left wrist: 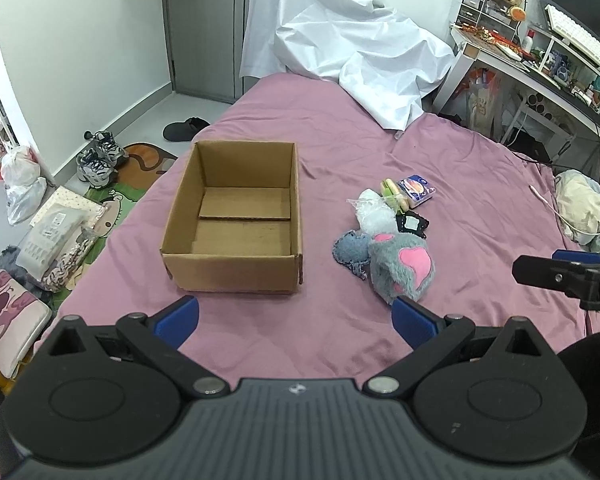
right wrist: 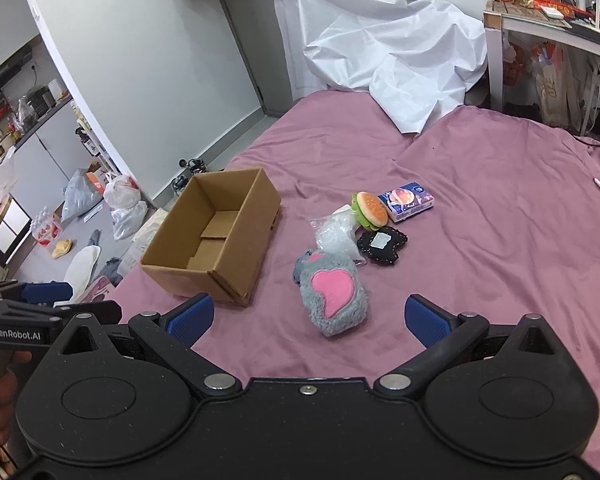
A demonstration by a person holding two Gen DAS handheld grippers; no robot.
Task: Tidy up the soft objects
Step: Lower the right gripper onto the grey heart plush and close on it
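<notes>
You held two grippers above the pink bedsheet (right wrist: 500, 184), the left gripper (left wrist: 296, 322) and right gripper (right wrist: 308, 320) both spread wide and holding nothing. One cardboard box (left wrist: 236, 216) sat open. Beside it lay one grey plush with a pink heart (right wrist: 336, 296), one clear plastic bag (right wrist: 336, 234), one burger toy (right wrist: 370, 208), one black pad (right wrist: 382, 244) and one tissue pack (right wrist: 408, 201). A white sheet (right wrist: 388, 48) was heaped beyond.

- One box (right wrist: 212, 236)
- One grey plush (right wrist: 336, 300)
- One burger toy (right wrist: 370, 208)
- One tissue pack (right wrist: 406, 201)
- One plastic bag (right wrist: 336, 236)
- One black pouch (right wrist: 382, 246)
- Two grippers: left (left wrist: 296, 322), right (right wrist: 308, 318)
</notes>
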